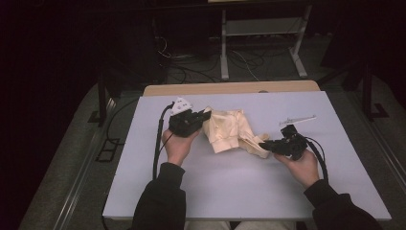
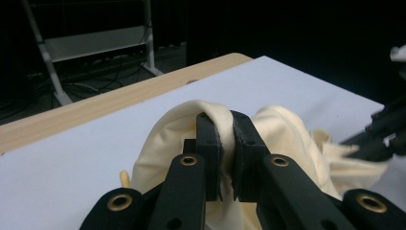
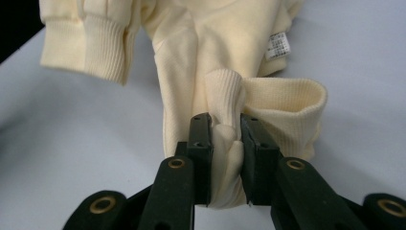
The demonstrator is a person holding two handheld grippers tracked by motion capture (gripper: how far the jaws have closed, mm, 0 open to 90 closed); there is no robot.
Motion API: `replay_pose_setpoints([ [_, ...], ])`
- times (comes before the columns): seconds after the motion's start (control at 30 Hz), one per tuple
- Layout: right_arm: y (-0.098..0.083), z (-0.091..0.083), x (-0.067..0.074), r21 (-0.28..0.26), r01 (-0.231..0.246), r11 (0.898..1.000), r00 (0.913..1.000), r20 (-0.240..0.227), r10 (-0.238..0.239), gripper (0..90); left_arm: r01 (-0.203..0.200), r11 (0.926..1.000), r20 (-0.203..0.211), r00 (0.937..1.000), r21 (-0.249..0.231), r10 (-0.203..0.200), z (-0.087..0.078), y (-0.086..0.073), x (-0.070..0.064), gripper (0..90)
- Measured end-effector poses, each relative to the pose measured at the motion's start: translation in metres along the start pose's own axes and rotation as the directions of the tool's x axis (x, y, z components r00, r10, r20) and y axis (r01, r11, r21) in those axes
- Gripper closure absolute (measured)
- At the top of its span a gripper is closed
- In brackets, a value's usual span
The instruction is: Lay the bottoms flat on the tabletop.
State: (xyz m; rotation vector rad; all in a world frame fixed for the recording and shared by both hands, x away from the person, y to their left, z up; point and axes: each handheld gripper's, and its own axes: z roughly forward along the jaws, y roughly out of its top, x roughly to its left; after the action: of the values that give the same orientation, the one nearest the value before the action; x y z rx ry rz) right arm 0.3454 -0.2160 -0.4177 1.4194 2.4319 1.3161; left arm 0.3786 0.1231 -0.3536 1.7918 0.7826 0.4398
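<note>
Both black two-jaw grippers are clamped on one cream-coloured knit garment with ribbed cuffs (image 1: 230, 130), which lies crumpled near the middle of the white-topped counter (image 1: 239, 191). In the left gripper view, the left gripper (image 2: 226, 143) pinches a fold of the soft fabric between its jaws, with the cloth bulging up and over the jaw tips. In the right gripper view, the right gripper (image 3: 225, 143) squeezes a bunched piece of a ribbed cuff (image 3: 282, 115), and a small white sewn-in label (image 3: 277, 46) shows farther up the garment. From the high view, the left gripper (image 1: 203, 116) holds the garment's left side and the right gripper (image 1: 268, 145) its lower right corner. A thin, pale plastic clothes hanger (image 1: 298, 119) lies on the counter just beyond the right gripper, apart from the garment.
</note>
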Motion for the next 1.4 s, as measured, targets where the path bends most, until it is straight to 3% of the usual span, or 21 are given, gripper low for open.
replay_pose_setpoints([
  [0.1, -0.005, 0.002, 0.001, 0.004, -0.008, 1.000, 1.0000, -0.001, 0.008, 74.3, -0.018, 0.9998, 0.003, 0.9998, 0.004, 0.018, 0.007, 0.009, -0.006, 82.4],
  [0.27, -0.008, 0.003, 0.000, 0.049, 0.022, 0.999, 0.9996, -0.019, -0.021, 67.3, -0.050, 0.9986, 0.015, 0.9986, 0.018, 0.050, 0.020, 0.021, -0.015, 82.4],
  [0.5, -0.009, -0.022, -0.006, -0.030, 0.020, 0.999, 0.9997, -0.013, -0.021, 46.3, -0.088, 0.9950, 0.019, 0.9960, 0.048, 0.087, 0.034, 0.036, -0.022, 82.5],
  [0.63, -0.011, -0.032, -0.012, -0.033, 0.020, 0.999, 0.9998, 0.005, -0.020, 36.4, -0.095, 0.9940, 0.033, 0.9951, 0.054, 0.094, 0.042, 0.044, -0.026, 82.5],
  [0.87, -0.009, -0.046, -0.022, -0.141, 0.009, 0.990, 0.9997, 0.023, -0.006, 14.5, -0.118, 0.9908, 0.071, 0.9910, 0.066, 0.114, 0.065, 0.054, -0.037, 82.5],
  [1.2, -0.011, -0.063, -0.041, -0.212, -0.039, 0.977, 0.9982, 0.036, 0.047, 12.3, -0.153, 0.9852, 0.113, 0.9832, 0.078, 0.143, 0.096, 0.061, -0.055, 82.6],
  [1.4, -0.012, -0.070, -0.047, -0.236, -0.055, 0.970, 0.9969, 0.042, 0.066, 12.3, -0.143, 0.9861, 0.146, 0.9807, 0.085, 0.129, 0.113, 0.060, -0.065, 82.6],
])
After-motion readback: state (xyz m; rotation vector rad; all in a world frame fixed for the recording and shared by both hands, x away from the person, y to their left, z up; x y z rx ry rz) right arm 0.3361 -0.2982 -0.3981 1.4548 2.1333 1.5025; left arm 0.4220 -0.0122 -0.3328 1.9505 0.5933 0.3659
